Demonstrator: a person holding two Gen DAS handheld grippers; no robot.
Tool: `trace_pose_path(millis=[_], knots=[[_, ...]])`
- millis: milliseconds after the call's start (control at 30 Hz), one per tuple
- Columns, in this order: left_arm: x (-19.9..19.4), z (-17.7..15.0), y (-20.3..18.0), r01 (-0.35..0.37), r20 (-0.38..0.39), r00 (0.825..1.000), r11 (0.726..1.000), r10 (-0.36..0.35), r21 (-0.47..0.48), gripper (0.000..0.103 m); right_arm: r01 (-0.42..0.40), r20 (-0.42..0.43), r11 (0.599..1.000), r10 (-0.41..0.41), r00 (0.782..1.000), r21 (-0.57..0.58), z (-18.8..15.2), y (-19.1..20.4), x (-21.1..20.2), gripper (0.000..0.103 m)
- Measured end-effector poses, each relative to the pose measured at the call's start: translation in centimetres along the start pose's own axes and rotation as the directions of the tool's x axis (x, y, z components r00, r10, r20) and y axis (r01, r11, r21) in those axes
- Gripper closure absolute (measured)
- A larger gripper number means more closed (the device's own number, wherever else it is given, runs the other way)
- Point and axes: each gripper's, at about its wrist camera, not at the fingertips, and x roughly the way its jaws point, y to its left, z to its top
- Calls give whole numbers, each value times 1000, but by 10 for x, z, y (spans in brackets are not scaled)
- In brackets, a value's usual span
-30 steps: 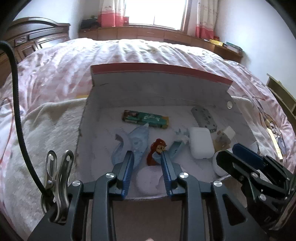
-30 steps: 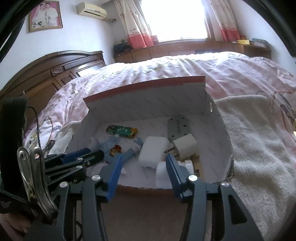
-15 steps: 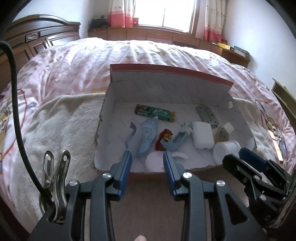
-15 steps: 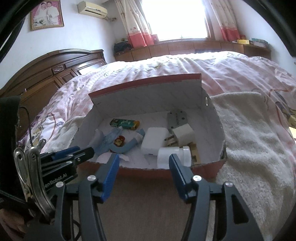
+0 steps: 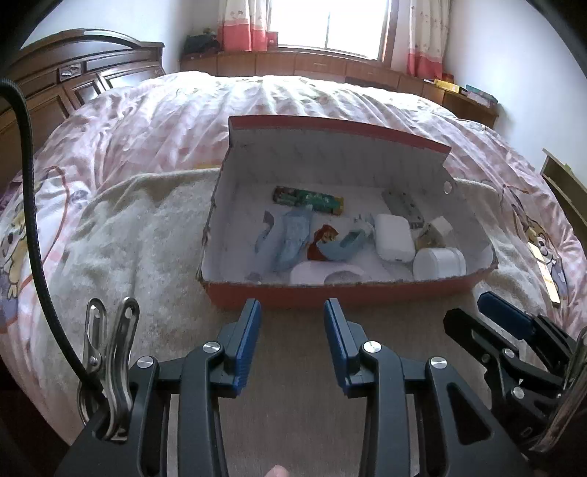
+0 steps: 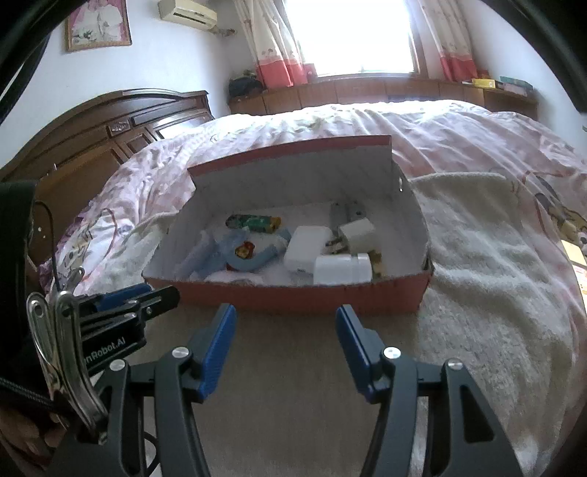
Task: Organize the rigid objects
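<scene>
Both tools are empty with fingers spread: the left gripper (image 5: pixel 292 312) and right gripper (image 6: pixel 286 317) sit just outside the red box (image 5: pixel 330 297). All small objects, including the white jar (image 6: pixel 341 269), lie inside the box, which suggests sorting is complete.

A pink patterned quilt (image 5: pixel 176 121) is being seen spread across the bed, filling the middle of both frames. A cream fleece blanket (image 6: pixel 488 257) is lying over it at right in the right wrist view. A dark wooden headboard (image 6: pixel 110 135) is being shown at left, with a framed portrait (image 6: pixel 97 24) and an air conditioner (image 6: pixel 187 9) at upper left. Daylight is being let in through a window (image 5: pixel 330 25) flanked by pink-hemmed curtains (image 6: pixel 275 47) at top centre.
</scene>
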Motion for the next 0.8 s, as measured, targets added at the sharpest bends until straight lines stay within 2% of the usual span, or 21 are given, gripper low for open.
trace_pose_path(millis=[267, 800], knots=[[2, -15, -2, -5, -30, 1000, 1000, 5, -6, 66, 18, -31, 1000, -18, 999, -2, -15, 0, -3, 42], [19, -32, -14, -21, -73, 997, 999, 23, 26, 66, 66, -97, 997, -62, 993, 42, -32, -15, 17, 41]])
